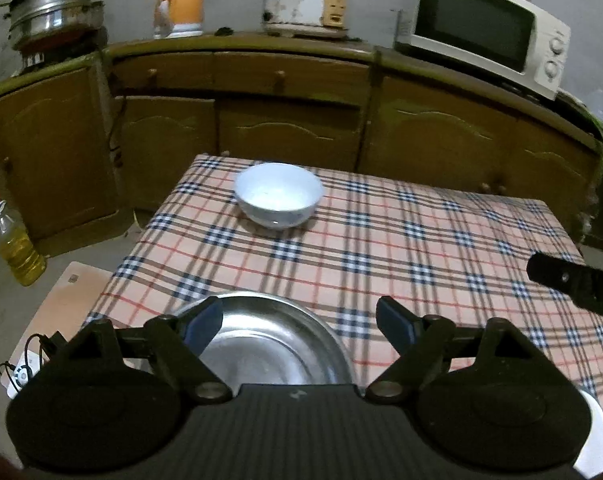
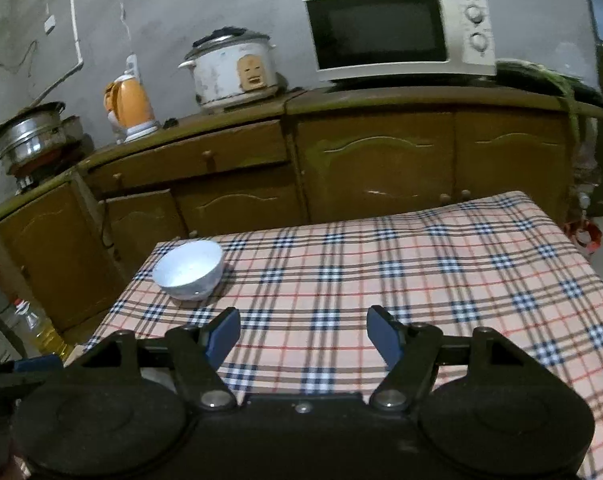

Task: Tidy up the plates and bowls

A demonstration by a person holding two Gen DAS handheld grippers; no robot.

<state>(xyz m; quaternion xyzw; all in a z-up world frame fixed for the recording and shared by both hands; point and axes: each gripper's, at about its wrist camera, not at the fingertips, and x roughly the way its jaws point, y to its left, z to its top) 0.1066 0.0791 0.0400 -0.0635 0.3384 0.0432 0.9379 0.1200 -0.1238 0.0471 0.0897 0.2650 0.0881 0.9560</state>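
Your white bowl [image 1: 278, 194] is a plain, glossy, round bowl with a narrow foot. It stands upright and empty on the checked cloth [image 1: 381, 248] that covers the bench, near the far left corner. In the right wrist view the same bowl [image 2: 189, 275] sits far left, well ahead of your jaws.

Closer to you, a steel bowl [image 1: 269, 340] rests on the cloth at the near edge. It is wide and shallow, with a dull sheen inside, and it holds nothing. It lies just below and between the fingers of your left gripper [image 1: 299, 322], whose blue left pad [image 1: 203, 324] overlaps its rim in the view; whether it touches I cannot tell. Those jaws stand wide and grip nothing.

Your right gripper [image 2: 303, 334] hovers over bare cloth, its jaws also spread wide with nothing between them. Its black tip [image 1: 573, 282] shows at the right edge of the left wrist view.

At the lower right corner of the left wrist view a white curved edge [image 1: 595, 436] peeks out beside the gripper body; I cannot tell what it is.

On the cabinet behind stand a microwave [image 2: 399, 32], a rice cooker [image 2: 231, 68] with its lid on, an orange kettle [image 2: 129, 106] and stacked steel pots [image 2: 31, 134]. A bottle of yellow oil [image 1: 17, 246] stands on the floor at left.
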